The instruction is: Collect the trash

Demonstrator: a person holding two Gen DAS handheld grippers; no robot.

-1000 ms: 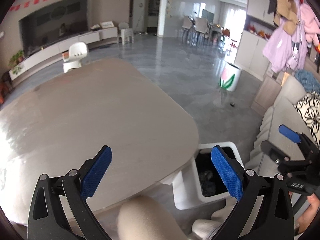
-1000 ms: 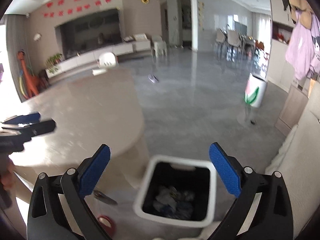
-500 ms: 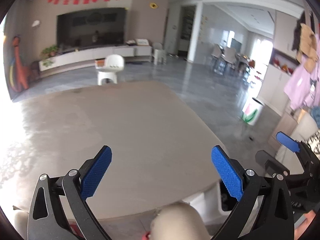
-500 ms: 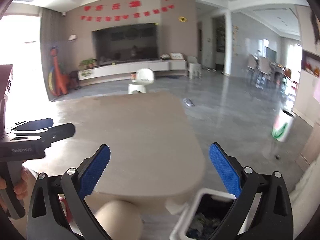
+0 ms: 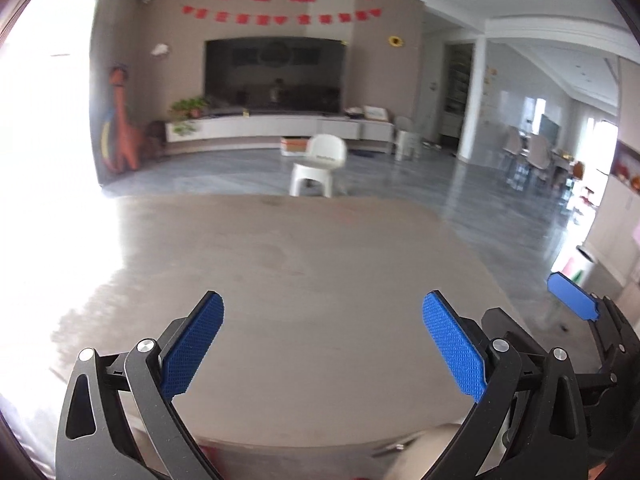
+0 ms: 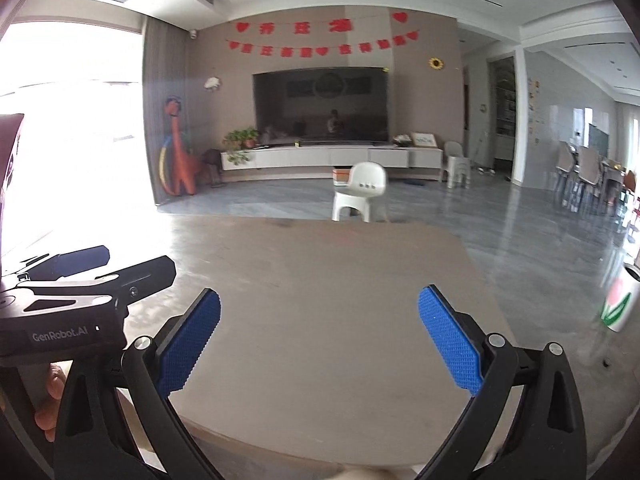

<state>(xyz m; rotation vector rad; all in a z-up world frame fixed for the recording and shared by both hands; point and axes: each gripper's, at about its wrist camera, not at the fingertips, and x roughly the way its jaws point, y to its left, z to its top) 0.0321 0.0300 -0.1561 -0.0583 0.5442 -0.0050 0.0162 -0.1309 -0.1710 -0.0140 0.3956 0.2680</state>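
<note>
Both views face a bare beige table top (image 5: 320, 280), with no trash lying on it and no bin in sight. My left gripper (image 5: 322, 344) hovers open over the table's near edge, nothing between its blue pads. My right gripper (image 6: 320, 340) is open too and holds nothing, level with the same edge. The right gripper's blue pad (image 5: 572, 300) shows at the right of the left wrist view. In the right wrist view the left gripper's black fingers (image 6: 152, 272) reach in from the left, with a hand (image 6: 48, 400) holding it.
A small white chair (image 6: 360, 190) stands past the table's far edge. A white bin with a flower print (image 6: 618, 304) sits on the grey floor to the right. A TV wall and low cabinet (image 6: 332, 156) are at the back, dining chairs (image 6: 588, 176) far right.
Both grippers have swung up and left, away from the white trash bin on the floor; the bin has left both views and the table now fills them. Both stayed open.
</note>
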